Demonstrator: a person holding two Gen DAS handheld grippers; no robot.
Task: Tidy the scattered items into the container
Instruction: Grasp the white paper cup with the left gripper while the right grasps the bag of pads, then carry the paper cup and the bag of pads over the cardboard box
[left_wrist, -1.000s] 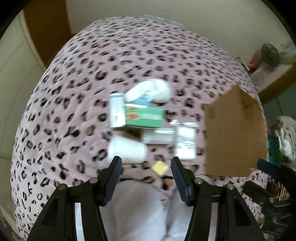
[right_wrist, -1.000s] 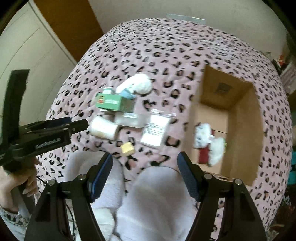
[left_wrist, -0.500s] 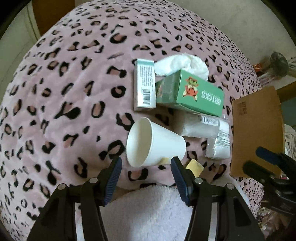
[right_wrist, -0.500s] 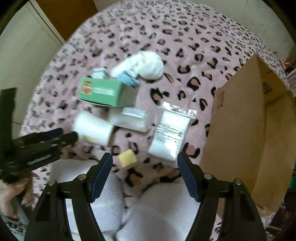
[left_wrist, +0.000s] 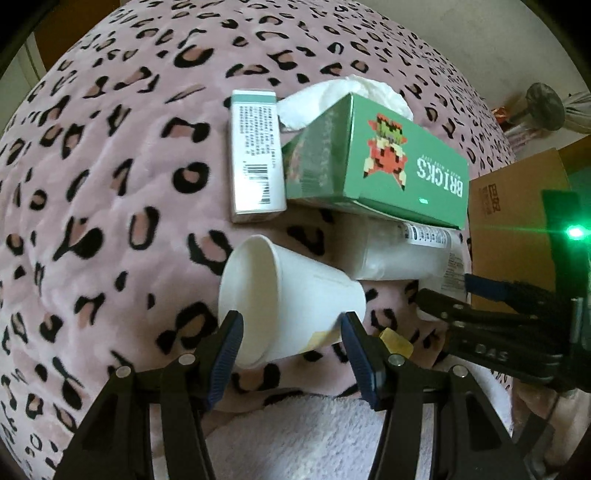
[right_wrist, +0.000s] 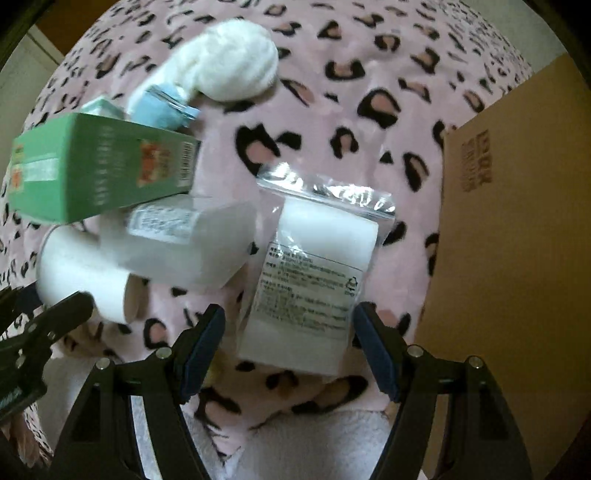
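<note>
A white paper cup (left_wrist: 288, 299) lies on its side on the leopard-print blanket. My left gripper (left_wrist: 291, 332) is open, its fingers on either side of the cup's lower half. My right gripper (right_wrist: 290, 332) is open, straddling the near end of a clear zip bag holding a white sponge (right_wrist: 317, 269). A green BRICKS box (left_wrist: 380, 166) rests on a white packet (left_wrist: 399, 254). A slim white-green box (left_wrist: 255, 155), a white cloth bundle (right_wrist: 229, 62) and a small yellow block (left_wrist: 397, 341) lie nearby. The cardboard box (right_wrist: 517, 258) stands at the right.
The blanket (left_wrist: 110, 184) covers the whole surface. A light fuzzy towel (left_wrist: 314, 435) lies under both grippers. The right gripper also shows at the right of the left wrist view (left_wrist: 498, 314). A small blue item (right_wrist: 159, 107) sits by the cloth bundle.
Both grippers have moved forward and down toward the items. The left one now brackets the paper cup; the right one now brackets the sponge bag. Both stayed open.
</note>
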